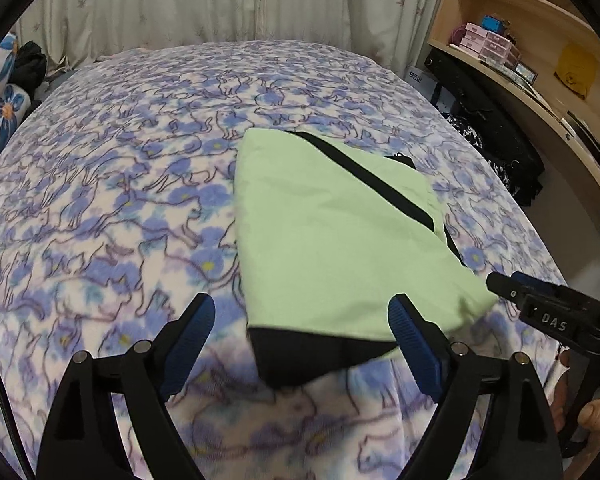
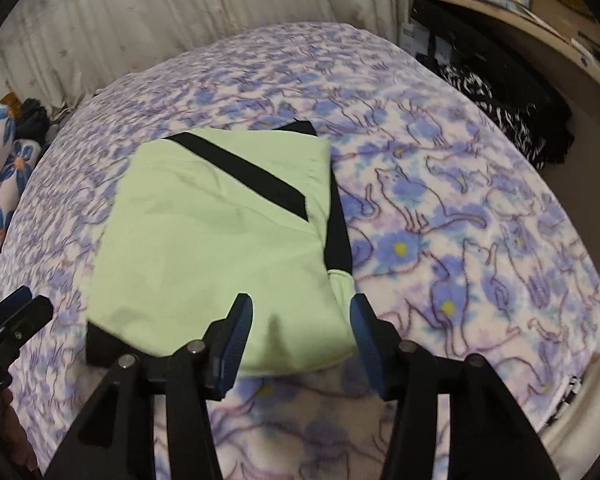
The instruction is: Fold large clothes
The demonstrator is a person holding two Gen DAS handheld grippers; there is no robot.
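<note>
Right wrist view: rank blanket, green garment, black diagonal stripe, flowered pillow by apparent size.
1. blanket
2. green garment
3. and 4. black diagonal stripe and flowered pillow look alike; the pillow is cut off by the frame edge, so no ranking.

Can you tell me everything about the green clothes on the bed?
The green garment is pale green cloth with a black diagonal stripe and black trim at its near edge. It is folded into a flat, slightly wrinkled packet, lying on the cat-print blanket. Both tools hover open at its near edge; neither grips it.
</note>
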